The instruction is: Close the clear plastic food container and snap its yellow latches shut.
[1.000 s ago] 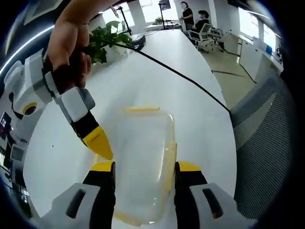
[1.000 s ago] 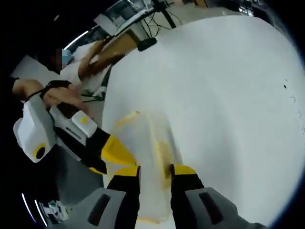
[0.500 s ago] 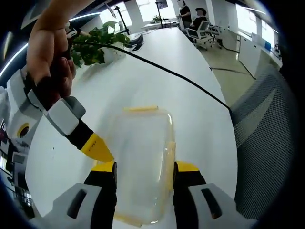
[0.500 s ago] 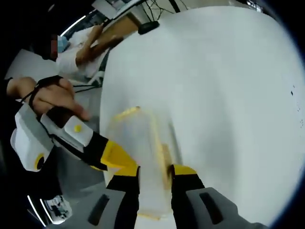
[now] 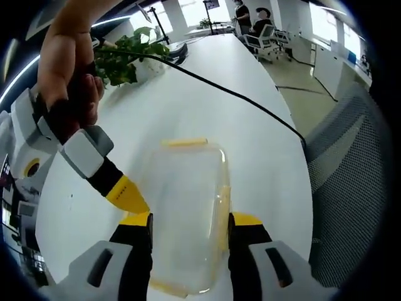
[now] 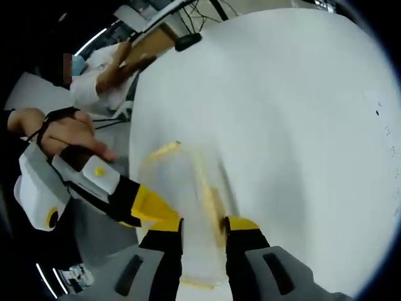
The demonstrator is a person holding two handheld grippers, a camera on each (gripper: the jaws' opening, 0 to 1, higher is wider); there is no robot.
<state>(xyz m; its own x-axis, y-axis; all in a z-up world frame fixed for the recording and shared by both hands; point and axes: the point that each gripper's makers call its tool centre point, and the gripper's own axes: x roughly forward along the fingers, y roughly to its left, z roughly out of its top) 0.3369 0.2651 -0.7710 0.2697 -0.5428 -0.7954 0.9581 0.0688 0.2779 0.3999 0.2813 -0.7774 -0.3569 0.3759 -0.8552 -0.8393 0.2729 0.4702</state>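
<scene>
Clear plastic food container (image 5: 188, 207) with yellow latches (image 5: 185, 143) on white table (image 5: 213, 94), left gripper (image 5: 189, 221) and right gripper (image 6: 203, 224) jaws parted, straddling it, black cable (image 5: 232, 94), potted plant (image 5: 122, 56) beyond.

Both handheld tools share one livery: the left gripper (image 5: 188, 221) and right gripper (image 6: 203, 224) have black jaws with yellow tips on light grey bodies with dark slots. A white housing (image 6: 36, 191) bears a yellow dot; a dark strap (image 6: 59, 115) circles the wrist.
</scene>
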